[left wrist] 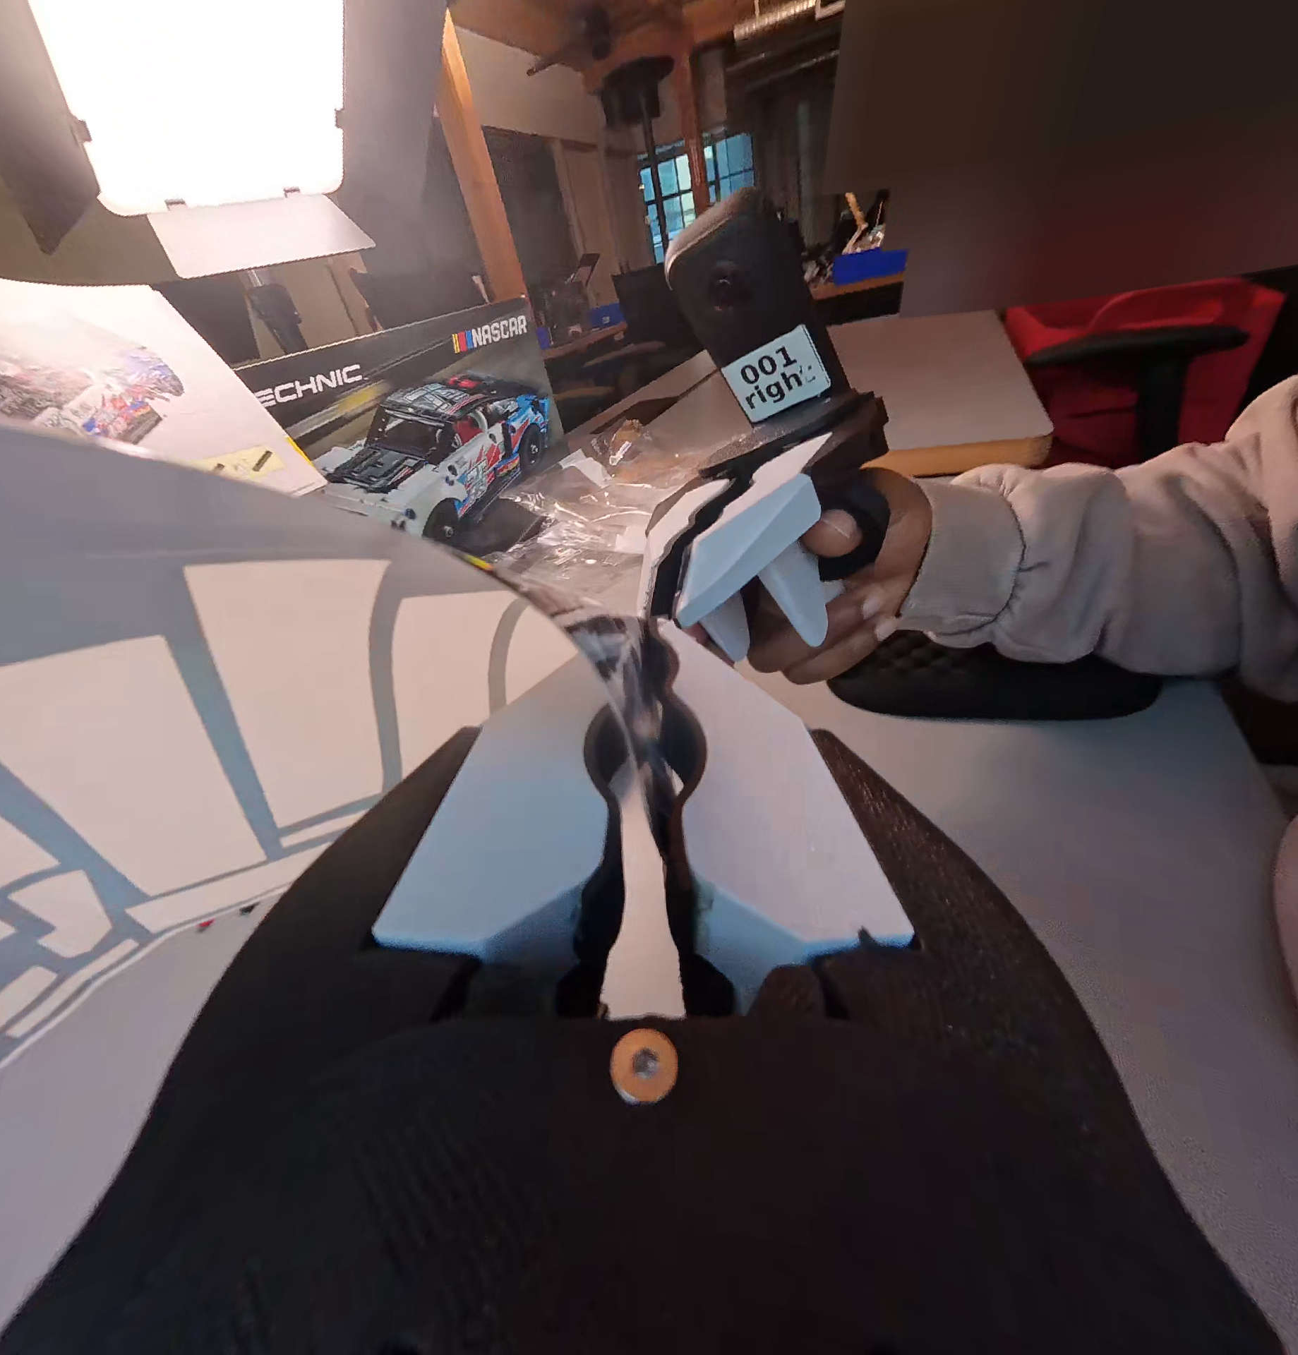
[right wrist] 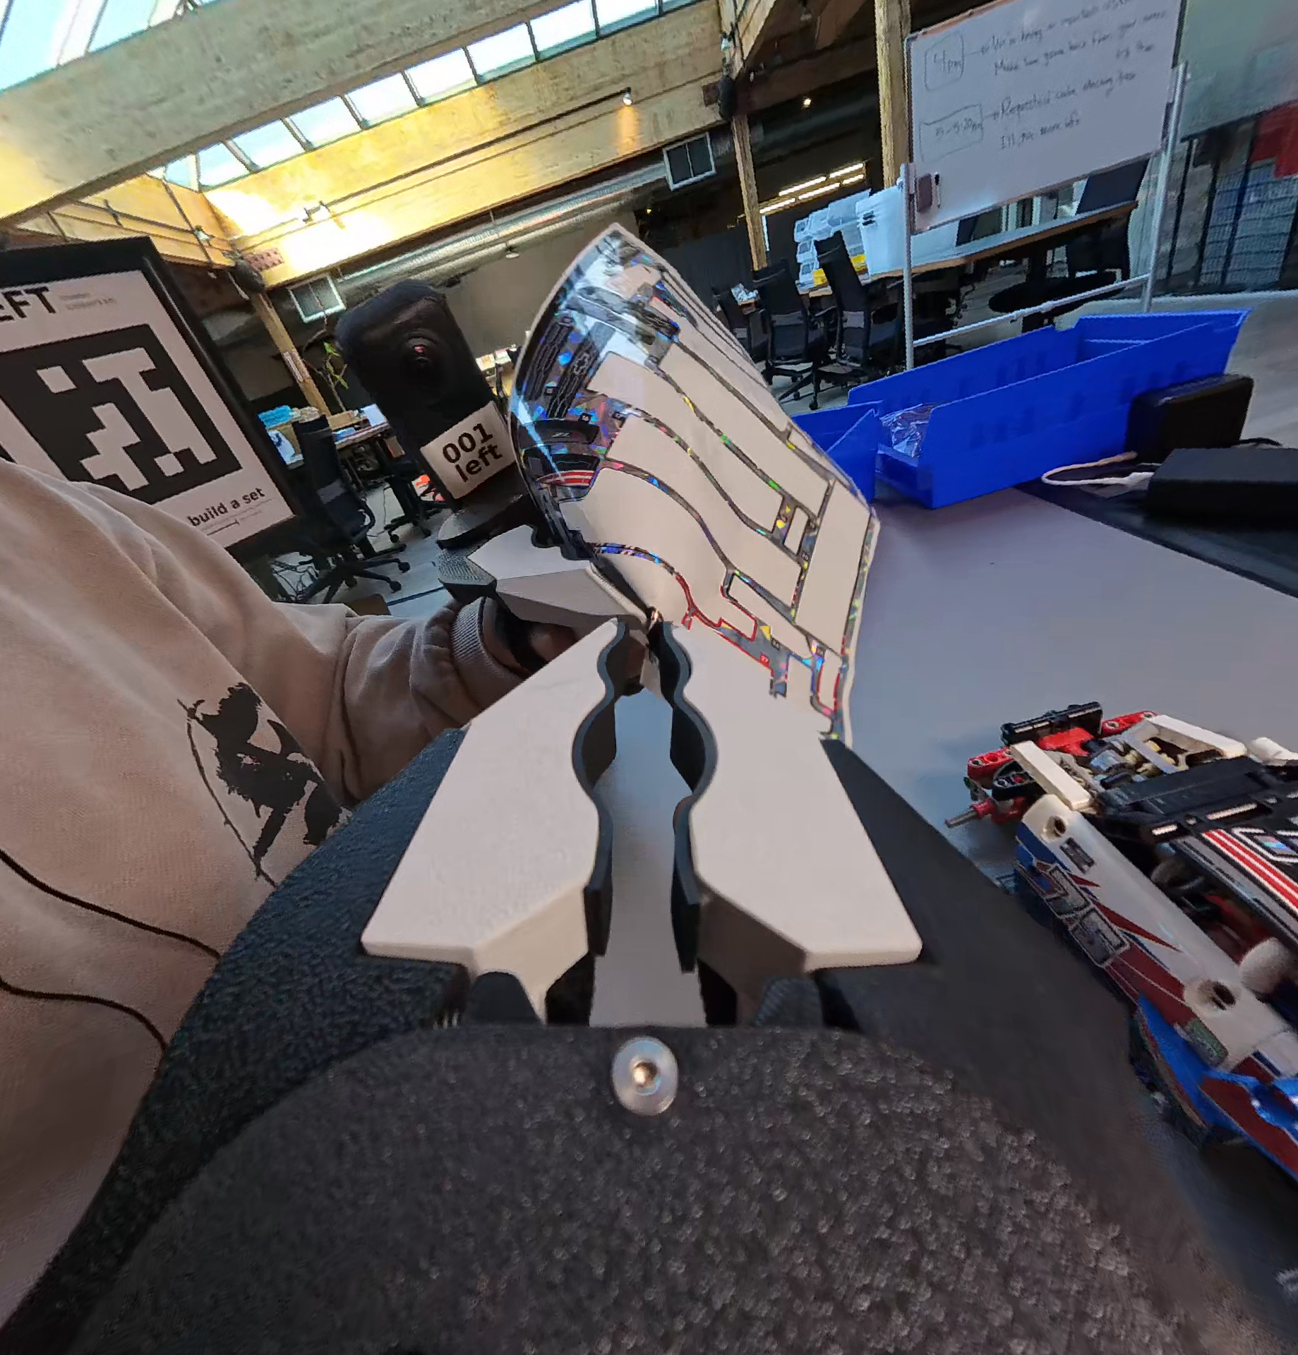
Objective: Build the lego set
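Note:
A sticker sheet (left wrist: 264, 660) with pale backing and shiny leftover outlines is held up above the grey table (right wrist: 1034, 623). My left gripper (left wrist: 653, 660) is shut on its edge, and the sheet curls away to the left. In the right wrist view the sheet (right wrist: 704, 454) stands upright, with the left gripper (right wrist: 558, 579) clamped at its lower left. My right gripper (right wrist: 642, 634) has its jaws closed at the sheet's lower corner, right next to the left gripper's tips; it also shows in the left wrist view (left wrist: 660, 612). A partly built white, red and blue lego car (right wrist: 1144, 843) lies on the table at right.
The set's box (left wrist: 440, 418), an open instruction booklet (left wrist: 118, 366) and clear plastic bags (left wrist: 594, 498) lie at the back. Blue bins (right wrist: 1034, 396) and black boxes (right wrist: 1218, 469) stand at the far right. A framed marker sign (right wrist: 118, 388) stands at left. Only a small space, under 4 cm, lies between the two pairs of fingers.

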The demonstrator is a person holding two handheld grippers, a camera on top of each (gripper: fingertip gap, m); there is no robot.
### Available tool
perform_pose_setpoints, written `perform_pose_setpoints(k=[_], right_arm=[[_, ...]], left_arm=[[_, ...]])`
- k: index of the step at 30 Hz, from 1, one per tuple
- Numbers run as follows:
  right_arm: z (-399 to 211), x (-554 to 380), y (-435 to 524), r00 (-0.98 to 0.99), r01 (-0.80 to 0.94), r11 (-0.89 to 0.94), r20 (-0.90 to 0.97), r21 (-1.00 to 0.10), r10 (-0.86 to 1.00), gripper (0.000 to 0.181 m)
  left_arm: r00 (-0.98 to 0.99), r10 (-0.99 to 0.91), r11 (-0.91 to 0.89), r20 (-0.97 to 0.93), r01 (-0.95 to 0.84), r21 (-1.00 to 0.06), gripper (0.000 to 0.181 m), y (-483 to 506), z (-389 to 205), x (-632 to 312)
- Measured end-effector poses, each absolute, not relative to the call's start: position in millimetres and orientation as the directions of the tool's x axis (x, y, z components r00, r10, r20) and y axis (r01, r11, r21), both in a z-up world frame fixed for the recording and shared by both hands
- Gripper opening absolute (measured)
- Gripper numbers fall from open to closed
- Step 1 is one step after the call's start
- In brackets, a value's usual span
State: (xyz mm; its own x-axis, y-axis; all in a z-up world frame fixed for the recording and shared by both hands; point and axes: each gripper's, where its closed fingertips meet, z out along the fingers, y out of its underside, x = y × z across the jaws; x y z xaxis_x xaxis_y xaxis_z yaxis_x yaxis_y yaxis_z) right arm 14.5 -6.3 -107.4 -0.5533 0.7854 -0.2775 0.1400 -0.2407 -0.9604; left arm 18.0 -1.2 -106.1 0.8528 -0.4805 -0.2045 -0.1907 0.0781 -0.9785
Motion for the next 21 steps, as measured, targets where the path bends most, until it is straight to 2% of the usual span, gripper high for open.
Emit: perform_pose_setpoints(k=[4, 11, 21], right_arm=[[-110, 15, -3, -0.546, 0.147, -0.222, -0.266, -0.964, 0.794, 0.000], [-112, 15, 0, -0.529, 0.136, -0.189, -0.233, -0.972, 0.816, 0.000], [-88, 27, 38, -0.478, 0.044, -0.332, -0.312, -0.942, 0.821, 0.000]], left_arm=[[0.843, -0.447, 0.084, -0.300, -0.294, -0.952, 0.000, -1, -110, 20], [0.840, -0.446, 0.081, -0.310, -0.307, -0.948, 0.000, -1, -112, 20], [0.873, -0.486, -0.018, -0.048, -0.065, -0.998, 0.000, -2, -106, -14]])
